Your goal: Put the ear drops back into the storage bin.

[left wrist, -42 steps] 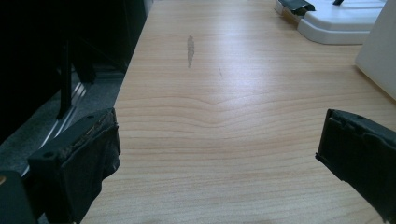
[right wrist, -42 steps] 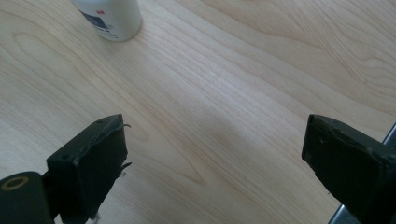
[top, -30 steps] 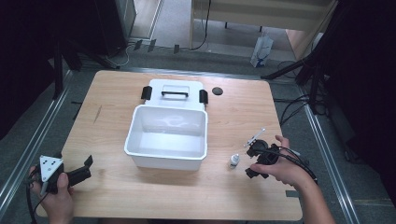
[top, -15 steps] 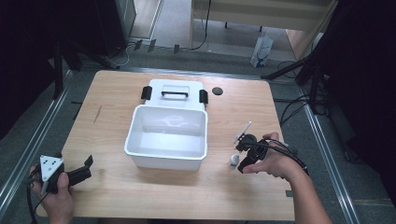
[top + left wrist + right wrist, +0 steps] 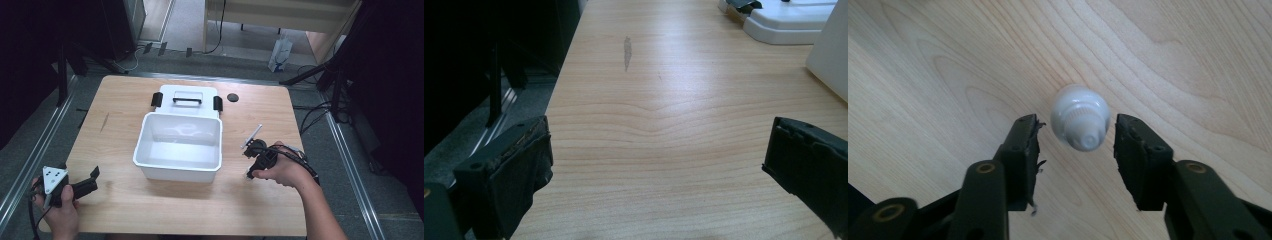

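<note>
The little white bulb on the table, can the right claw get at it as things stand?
Probably yes. The right claw hangs directly above the white bulb, one jaw on each side, and a sliver of bare table shows between each pad and the bulb. The jaws have just been closing, with nothing in the way.

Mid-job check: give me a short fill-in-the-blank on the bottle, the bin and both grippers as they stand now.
1. The small white plastic bottle stands between the jaws of the ___ gripper.
2. The pads have just been closing but do not yet ___ the bottle.
3. The white rectangular plastic bin holds ___.
4. The bin's lid with the black handle lies on the table ___ the bin.

Missing: right; touch; nothing; behind
</note>
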Available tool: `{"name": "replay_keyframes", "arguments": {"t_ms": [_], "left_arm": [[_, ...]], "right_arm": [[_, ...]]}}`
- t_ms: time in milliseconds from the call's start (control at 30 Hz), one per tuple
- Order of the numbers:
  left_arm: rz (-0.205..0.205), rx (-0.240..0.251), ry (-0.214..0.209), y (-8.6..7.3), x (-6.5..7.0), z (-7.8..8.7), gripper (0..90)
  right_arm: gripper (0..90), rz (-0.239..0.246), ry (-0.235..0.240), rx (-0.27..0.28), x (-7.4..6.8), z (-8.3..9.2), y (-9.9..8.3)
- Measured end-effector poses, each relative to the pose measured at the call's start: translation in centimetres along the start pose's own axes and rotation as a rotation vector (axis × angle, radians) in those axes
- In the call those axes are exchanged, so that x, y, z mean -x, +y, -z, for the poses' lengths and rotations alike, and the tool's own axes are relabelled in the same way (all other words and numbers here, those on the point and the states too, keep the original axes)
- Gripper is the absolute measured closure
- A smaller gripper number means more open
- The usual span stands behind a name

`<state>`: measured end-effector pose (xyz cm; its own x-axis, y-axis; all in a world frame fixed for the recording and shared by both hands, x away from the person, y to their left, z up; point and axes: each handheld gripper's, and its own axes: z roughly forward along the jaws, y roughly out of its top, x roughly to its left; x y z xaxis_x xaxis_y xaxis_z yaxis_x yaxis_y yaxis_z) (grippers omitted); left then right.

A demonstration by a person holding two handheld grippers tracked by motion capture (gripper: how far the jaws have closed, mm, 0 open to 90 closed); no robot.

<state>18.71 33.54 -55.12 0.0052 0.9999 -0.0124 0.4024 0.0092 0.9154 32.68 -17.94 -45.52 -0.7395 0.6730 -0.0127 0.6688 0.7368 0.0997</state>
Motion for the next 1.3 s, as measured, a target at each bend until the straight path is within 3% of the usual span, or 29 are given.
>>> {"name": "replay_keyframes", "arguments": {"t_ms": [167,300,367,600,800,1300], "left_arm": [[0.001,-0.002,-0.001,0.0,0.0,0.0,0.0],[0.002,0.0,-0.002,0.0,0.0,0.0,0.0],[0.001,0.0,-0.002,0.0,0.0,0.0,0.0],[-0.001,0.002,-0.002,0.0,0.0,0.0,0.0],[0.0,0.001,-0.001,0.0,0.0,0.0,0.0],[-0.004,0.001,0.0,0.0,0.1,0.0,0.0]], "right_arm": [[63.4,-0.014,-0.003,-0.008,0.0,-0.1,0.4],[64.7,-0.016,0.009,0.008,0.2,-0.1,0.4],[71.3,-0.016,0.007,0.016,0.2,0.1,0.4],[71.9,0.031,0.003,0.007,-0.2,0.3,0.6],[72.0,0.043,0.015,0.014,-0.4,0.8,0.7],[72.0,0.053,0.013,0.06,-0.1,5.8,2.1]]}}
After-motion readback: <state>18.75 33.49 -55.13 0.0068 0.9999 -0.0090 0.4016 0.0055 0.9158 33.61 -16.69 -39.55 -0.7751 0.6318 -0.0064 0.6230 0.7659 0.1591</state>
